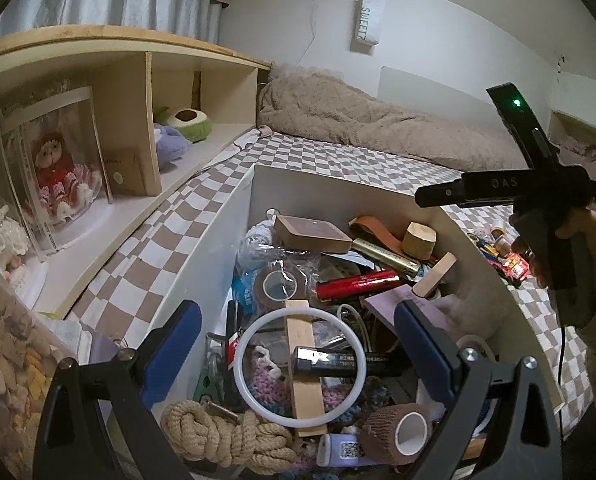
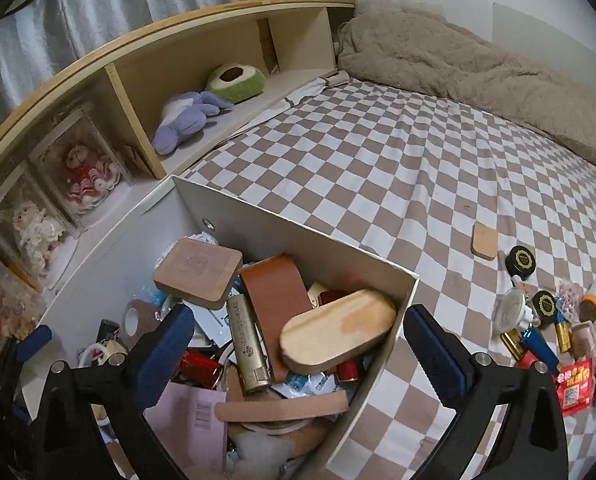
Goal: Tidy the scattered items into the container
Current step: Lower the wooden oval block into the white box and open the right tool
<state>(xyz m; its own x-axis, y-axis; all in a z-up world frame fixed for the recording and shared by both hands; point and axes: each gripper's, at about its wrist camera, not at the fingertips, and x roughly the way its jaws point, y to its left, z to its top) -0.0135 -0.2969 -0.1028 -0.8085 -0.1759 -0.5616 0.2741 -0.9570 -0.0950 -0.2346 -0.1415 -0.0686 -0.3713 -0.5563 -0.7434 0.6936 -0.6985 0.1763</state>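
We see a white box (image 2: 382, 364) sitting on a bed with a brown-and-white checked sheet (image 2: 378, 168), and it is already crammed with odds and ends. The left gripper (image 1: 298, 344) hangs over the near end of the box with its jaws spread wide and nothing pinched between them; below it lie a white ring (image 1: 300, 364), a coil of beige rope (image 1: 226, 436) and a brown tape roll (image 1: 398, 434). The right gripper (image 2: 298, 344) hovers over the box's far corner, its jaws also spread wide and pinching nothing. Beneath it an oval wooden block (image 2: 338, 334) rests on top of the heap, tilted against the box wall, beside a gold lighter (image 2: 248, 350) and a brown leather strap (image 2: 276, 300). A rounded wooden slab (image 2: 198, 274) lies further back in the box.

Out on the sheet to the right of the box, loose items are still scattered: a small wooden tile (image 2: 485, 241) lying alone, two black round jars (image 2: 520, 264), a blue tube (image 2: 540, 346) and a red packet (image 2: 576, 386) clustered near the edge of the right wrist view. A beige blanket (image 2: 478, 72) is bunched along the wall
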